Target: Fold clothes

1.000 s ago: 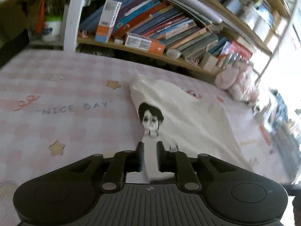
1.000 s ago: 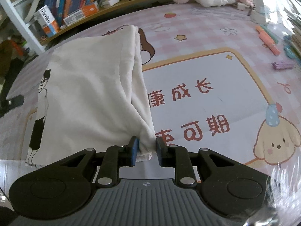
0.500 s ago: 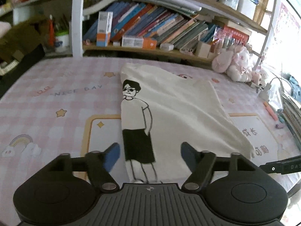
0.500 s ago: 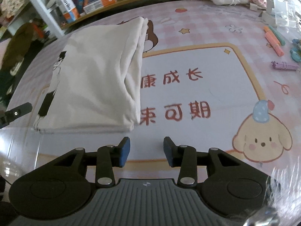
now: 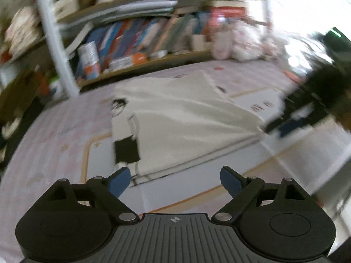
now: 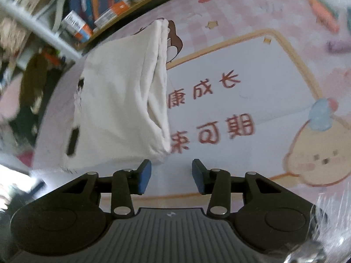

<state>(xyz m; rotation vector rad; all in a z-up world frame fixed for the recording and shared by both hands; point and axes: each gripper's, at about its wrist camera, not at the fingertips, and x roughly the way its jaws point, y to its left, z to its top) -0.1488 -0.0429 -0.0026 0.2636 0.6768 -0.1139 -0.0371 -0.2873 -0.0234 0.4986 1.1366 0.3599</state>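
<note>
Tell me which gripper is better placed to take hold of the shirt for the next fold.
Right, probably. The right gripper sits just short of the folded white shirt, its near corner close ahead, jaws closing slightly, empty. The left gripper is opening wide, empty, its view blurred.

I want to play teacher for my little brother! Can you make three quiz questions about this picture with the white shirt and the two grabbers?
1. True or false: the left gripper is pinching the white shirt.
2. What lies under the shirt? A) a bare wooden floor B) a pink checked mat C) a blue towel
3. What is printed on the shirt?

Key: 1. False: nothing is between its jaws as they open. 2. B. 3. A cartoon figure with dark hair and black shorts.
</note>
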